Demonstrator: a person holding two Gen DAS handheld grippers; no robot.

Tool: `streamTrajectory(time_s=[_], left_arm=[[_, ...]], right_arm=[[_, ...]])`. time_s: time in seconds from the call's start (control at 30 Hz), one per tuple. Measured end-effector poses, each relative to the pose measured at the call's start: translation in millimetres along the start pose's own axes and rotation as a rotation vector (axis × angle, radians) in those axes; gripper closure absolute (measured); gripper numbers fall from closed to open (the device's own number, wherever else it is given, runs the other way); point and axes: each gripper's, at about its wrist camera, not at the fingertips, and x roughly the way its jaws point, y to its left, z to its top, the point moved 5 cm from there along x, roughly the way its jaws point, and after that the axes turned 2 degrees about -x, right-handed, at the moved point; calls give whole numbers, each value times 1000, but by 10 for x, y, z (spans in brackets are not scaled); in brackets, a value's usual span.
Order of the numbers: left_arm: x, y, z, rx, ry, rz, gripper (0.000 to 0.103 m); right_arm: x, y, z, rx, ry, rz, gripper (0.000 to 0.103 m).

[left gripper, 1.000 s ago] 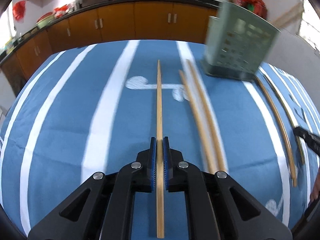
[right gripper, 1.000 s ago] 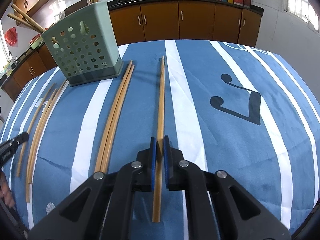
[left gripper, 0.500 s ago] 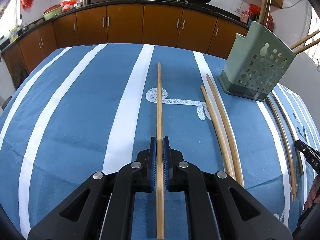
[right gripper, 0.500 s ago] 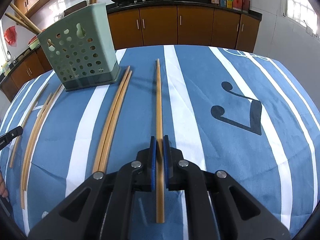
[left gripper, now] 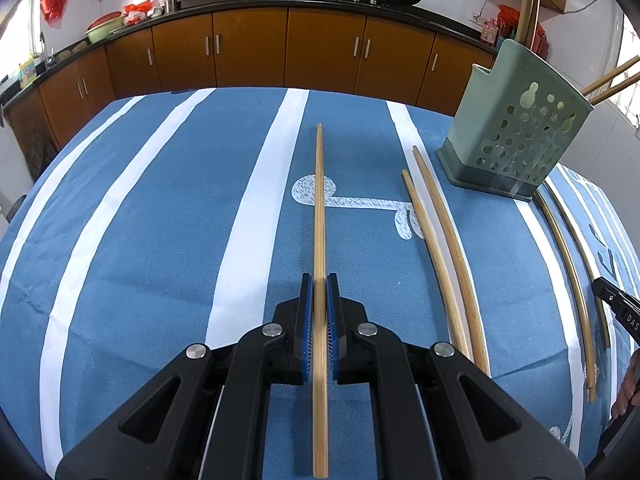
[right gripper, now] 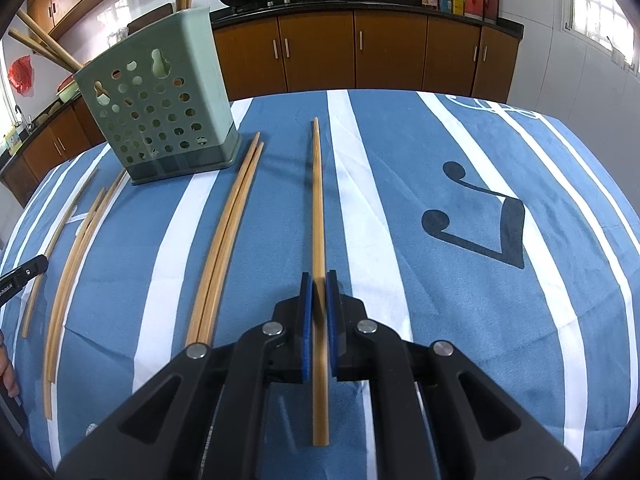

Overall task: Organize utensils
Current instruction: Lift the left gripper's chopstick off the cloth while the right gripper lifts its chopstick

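Observation:
My left gripper is shut on a long wooden chopstick that points forward above the blue striped tablecloth. My right gripper is shut on another wooden chopstick, also held above the cloth. A green perforated utensil holder stands at the right in the left wrist view and holds a few chopsticks. It also shows at the left in the right wrist view. Loose chopstick pairs lie on the cloth beside it.
More loose chopsticks lie further out. Wooden kitchen cabinets with woks on the counter run behind the table. The tip of the other gripper shows at the frame edge in each view.
Both grippers have lifted with their chopsticks held. The left view has swung so the holder sits steadier and further right.

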Motion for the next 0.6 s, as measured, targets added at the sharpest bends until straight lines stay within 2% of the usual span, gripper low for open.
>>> streamTrajectory(time_s=[0.37,0.6], left_arm=[[-2,9,3,-2,0,-5,95],[-89,-32,-107,45,5,5,95]], right_arm=[[0,-1,-2,-1,1,1,95],[-54,10,-69,-22,3,-10,95]])
